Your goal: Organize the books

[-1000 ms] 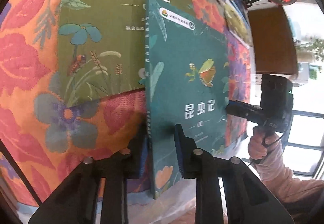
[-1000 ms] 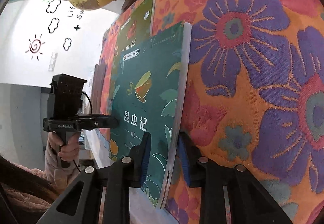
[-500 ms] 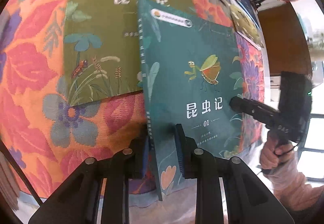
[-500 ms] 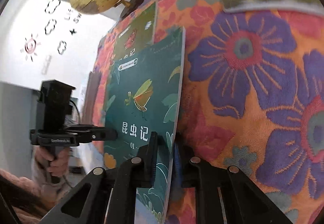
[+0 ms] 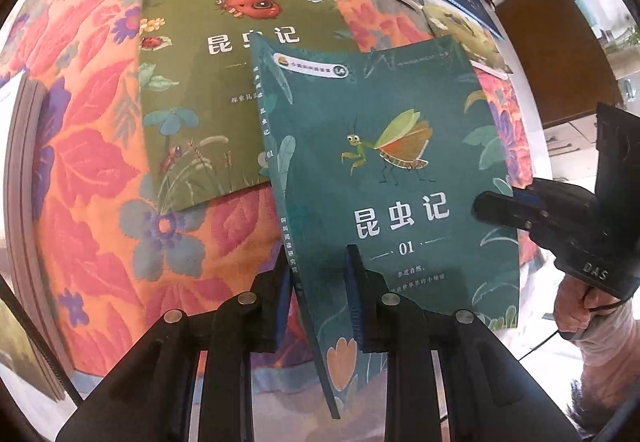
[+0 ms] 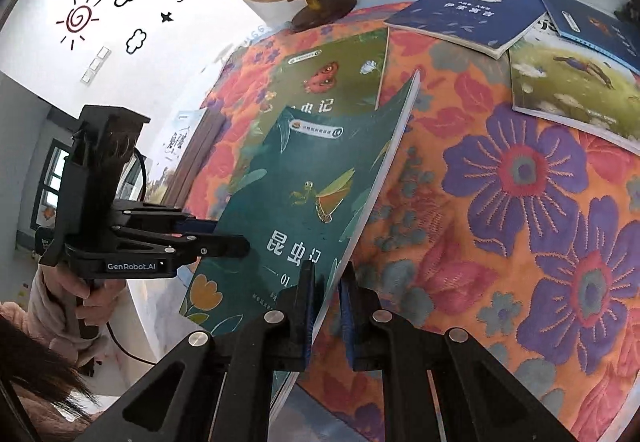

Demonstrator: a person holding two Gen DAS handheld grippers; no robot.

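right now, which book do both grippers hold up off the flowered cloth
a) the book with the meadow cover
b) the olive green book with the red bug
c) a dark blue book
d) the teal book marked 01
d: the left gripper and right gripper both clamp the teal book, raised above the flowered cloth.

The left gripper (image 5: 320,298) clamps the spine edge of the teal book (image 5: 384,178), lifted over the green book (image 5: 208,82) on the floral tablecloth (image 5: 88,170), with the right gripper (image 5: 490,208) pinching its opposite edge.
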